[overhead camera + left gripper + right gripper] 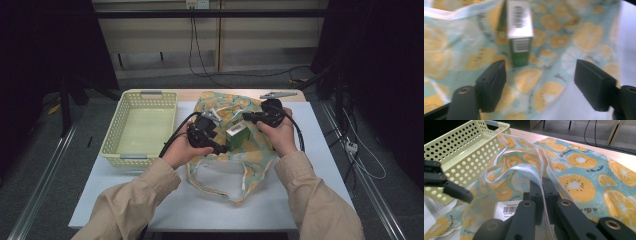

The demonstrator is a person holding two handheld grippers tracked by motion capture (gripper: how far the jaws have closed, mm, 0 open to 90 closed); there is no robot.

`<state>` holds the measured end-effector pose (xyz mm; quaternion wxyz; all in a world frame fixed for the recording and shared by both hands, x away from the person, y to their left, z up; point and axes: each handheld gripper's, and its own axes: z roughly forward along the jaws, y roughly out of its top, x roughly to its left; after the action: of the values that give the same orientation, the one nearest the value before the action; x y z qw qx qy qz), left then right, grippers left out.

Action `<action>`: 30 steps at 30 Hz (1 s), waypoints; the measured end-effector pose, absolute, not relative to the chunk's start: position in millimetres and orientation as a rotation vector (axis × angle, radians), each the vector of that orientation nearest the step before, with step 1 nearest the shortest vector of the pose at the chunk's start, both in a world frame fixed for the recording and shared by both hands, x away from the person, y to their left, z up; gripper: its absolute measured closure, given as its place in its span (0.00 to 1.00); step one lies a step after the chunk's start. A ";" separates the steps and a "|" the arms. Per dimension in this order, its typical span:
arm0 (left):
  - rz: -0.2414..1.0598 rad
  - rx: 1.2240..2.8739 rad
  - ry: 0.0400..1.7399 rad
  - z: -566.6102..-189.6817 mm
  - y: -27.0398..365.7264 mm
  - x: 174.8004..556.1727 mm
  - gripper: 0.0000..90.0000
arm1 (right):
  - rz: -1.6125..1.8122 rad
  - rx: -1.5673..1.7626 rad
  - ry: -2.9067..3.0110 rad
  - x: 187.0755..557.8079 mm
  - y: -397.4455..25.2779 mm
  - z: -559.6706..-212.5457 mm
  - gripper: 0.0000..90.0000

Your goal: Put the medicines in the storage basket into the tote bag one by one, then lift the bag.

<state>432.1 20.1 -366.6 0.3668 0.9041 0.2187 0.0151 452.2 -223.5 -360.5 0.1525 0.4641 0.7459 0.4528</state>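
Right tool (541, 195) pinching bag strap (534, 173), box (519, 32) beyond

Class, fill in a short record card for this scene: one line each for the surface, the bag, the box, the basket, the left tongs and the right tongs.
Surface: white table
Bag: citrus-print fabric bag, lying flat
Box: green box with barcode, on the bag
Basket: yellow perforated basket, beside the bag
Left tongs: jaws wide apart, near the box, holding nothing
Right tongs: shut on the bag's white strap
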 end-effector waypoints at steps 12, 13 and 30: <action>0.029 2.339 0.515 -384.5 21.5 417.8 0.17 | 1.299 1.328 2.141 451.5 -220.9 -360.0 0.99; 0.022 2.337 0.518 -385.9 21.7 417.1 0.17 | 1.299 1.327 2.141 451.4 -220.8 -359.8 0.99; 0.097 2.408 0.482 -412.9 14.2 414.5 0.21 | 1.297 1.329 2.143 450.5 -219.8 -358.7 0.99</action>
<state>414.5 14.2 -412.9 0.3352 0.9231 0.1849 0.0371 450.5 -219.8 -358.7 0.1525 0.4632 0.7469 0.4521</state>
